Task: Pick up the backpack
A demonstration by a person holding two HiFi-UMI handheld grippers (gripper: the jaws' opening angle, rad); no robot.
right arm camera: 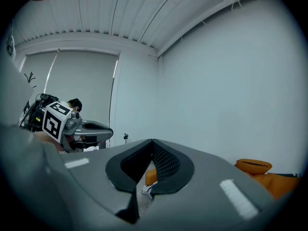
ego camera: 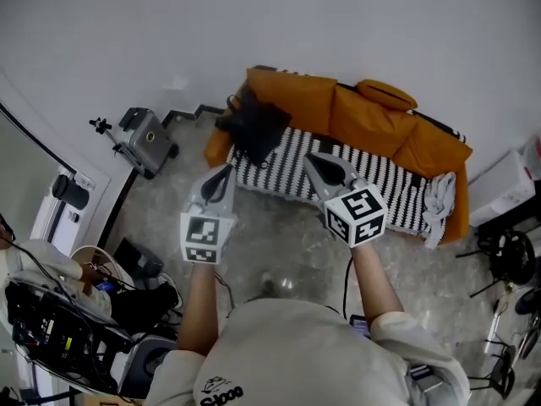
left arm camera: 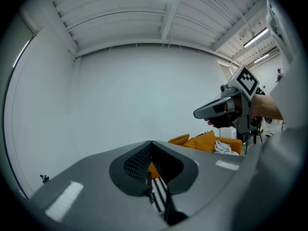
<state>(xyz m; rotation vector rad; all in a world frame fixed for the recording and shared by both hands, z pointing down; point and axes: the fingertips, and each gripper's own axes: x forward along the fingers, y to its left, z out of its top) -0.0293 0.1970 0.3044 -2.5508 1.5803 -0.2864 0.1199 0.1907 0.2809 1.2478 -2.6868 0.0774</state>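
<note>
The black backpack (ego camera: pixel 254 127) lies on the left end of an orange sofa (ego camera: pixel 372 117), partly over its black-and-white striped cover (ego camera: pixel 385 180). Both grippers are held out level in front of me, short of the sofa and apart from the backpack. My left gripper (ego camera: pixel 226 170) is shut with nothing in it, its tips just below the backpack. To the right of the backpack, my right gripper (ego camera: pixel 311 159) is also shut and empty, over the striped cover. In the left gripper view the shut jaws (left arm camera: pixel 151 144) show the sofa (left arm camera: pixel 207 141) beyond them, with the right gripper (left arm camera: pixel 198 113) alongside. The right gripper view shows its shut jaws (right arm camera: pixel 153 142) and the left gripper (right arm camera: pixel 109 128).
A grey wheeled case (ego camera: pixel 145 140) stands on the floor left of the sofa. A white cloth (ego camera: pixel 439 203) hangs over the sofa's right end. A desk with equipment (ego camera: pixel 51 328) and a seated person (ego camera: pixel 46 265) are at lower left. Black stands (ego camera: pixel 507 256) and a white box (ego camera: pixel 505 184) are at right.
</note>
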